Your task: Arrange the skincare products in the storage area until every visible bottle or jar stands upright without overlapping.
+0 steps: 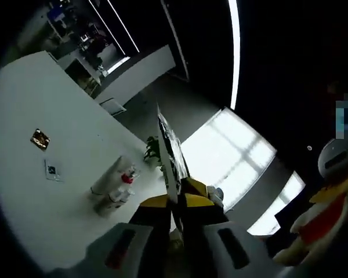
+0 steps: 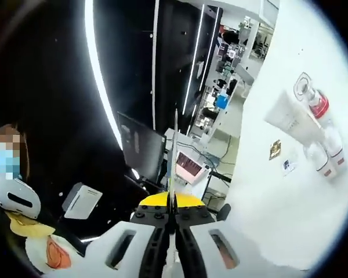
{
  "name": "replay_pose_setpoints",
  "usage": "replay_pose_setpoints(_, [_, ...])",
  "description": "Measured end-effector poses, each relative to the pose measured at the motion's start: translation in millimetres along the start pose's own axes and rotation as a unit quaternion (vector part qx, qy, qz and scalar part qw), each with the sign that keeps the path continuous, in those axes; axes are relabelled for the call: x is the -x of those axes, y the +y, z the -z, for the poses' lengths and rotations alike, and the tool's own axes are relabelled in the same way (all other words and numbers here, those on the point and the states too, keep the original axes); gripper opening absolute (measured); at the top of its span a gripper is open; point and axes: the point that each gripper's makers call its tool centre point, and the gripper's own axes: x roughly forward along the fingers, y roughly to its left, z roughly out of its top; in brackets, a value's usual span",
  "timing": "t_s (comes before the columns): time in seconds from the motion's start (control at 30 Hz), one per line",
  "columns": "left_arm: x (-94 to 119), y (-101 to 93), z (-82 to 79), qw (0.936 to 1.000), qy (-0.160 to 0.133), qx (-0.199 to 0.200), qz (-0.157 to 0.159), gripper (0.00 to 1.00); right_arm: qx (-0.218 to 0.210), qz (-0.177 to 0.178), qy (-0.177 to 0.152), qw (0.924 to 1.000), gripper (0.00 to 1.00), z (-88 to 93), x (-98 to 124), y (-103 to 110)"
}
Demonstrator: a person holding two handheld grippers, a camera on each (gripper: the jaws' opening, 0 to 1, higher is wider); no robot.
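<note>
A cluster of skincare products lies on the white table [image 1: 35, 197]. It holds a white tube [image 1: 106, 178], a red-capped bottle [image 1: 127, 176] and a pale bottle [image 1: 117, 200], packed side by side. The right gripper view has the same white tube [image 2: 291, 123], a red-capped bottle [image 2: 318, 105] and clear bottles [image 2: 329, 155] on the table [image 2: 278, 220]. My left gripper [image 1: 164, 124] is shut on nothing, up in the air to the right of the cluster. My right gripper [image 2: 174, 124] is also shut with nothing in it, held well left of the products.
A small gold square [image 1: 39, 139] and a printed card [image 1: 52, 171] lie on the table beside the products; both also appear as the gold square [image 2: 275, 149] and card [image 2: 289, 166]. A potted plant [image 1: 153, 150] stands past the table edge. A person [image 2: 14, 200] sits at the left.
</note>
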Motion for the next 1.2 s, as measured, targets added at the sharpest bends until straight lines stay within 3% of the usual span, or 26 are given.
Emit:
replay_pose_setpoints(0.17, [2,0.6,1.8,0.9997,-0.008,0.022,0.001,0.00,0.006,0.012,0.008,0.9999,0.01,3.2,-1,-3])
replay_pose_setpoints(0.2, [2,-8.7,-2.0,0.9964,-0.024,0.075,0.033,0.00,0.005,0.011,0.010,0.9999,0.01,4.2,-2,-2])
replay_pose_setpoints(0.23, [3,-7.9,-4.7,0.9943,-0.040,0.092,0.037,0.00,0.003,0.009,0.007,0.9999,0.01,3.9,-2,-1])
replay_pose_setpoints(0.37, [6,8.3,4.1,0.9966,-0.034,0.075,-0.004,0.00,0.003,0.025,0.014,0.9996,0.01,7.0,-2,-4])
replay_pose_setpoints(0.47, [7,12.7,9.5,0.9971,-0.029,0.069,-0.014,0.00,-0.010,0.029,0.018,0.9994,0.01,10.2,1,-9])
replay_pose_setpoints(0.6, [8,21.8,21.3,0.9973,-0.001,0.064,-0.036,0.03,-0.032,0.049,0.031,0.9978,0.01,16.6,4,-21])
replay_pose_setpoints(0.77, [10,32.6,29.9,0.9952,0.016,0.076,-0.060,0.01,-0.036,0.075,0.040,0.9957,0.01,23.2,6,-32])
replay_pose_setpoints(0.93, [12,50.5,42.3,0.9875,0.036,0.107,-0.110,0.00,0.001,0.128,0.063,0.9898,0.01,33.3,9,-53])
replay_pose_setpoints(1.07, [12,55.8,42.9,0.9865,0.025,0.114,-0.115,0.00,0.043,0.124,0.050,0.9901,0.01,29.8,8,-55])
replay_pose_setpoints(1.2, [11,58.6,41.6,0.9864,0.023,0.118,-0.113,0.00,0.119,0.112,0.051,0.9852,0.04,24.3,10,-58])
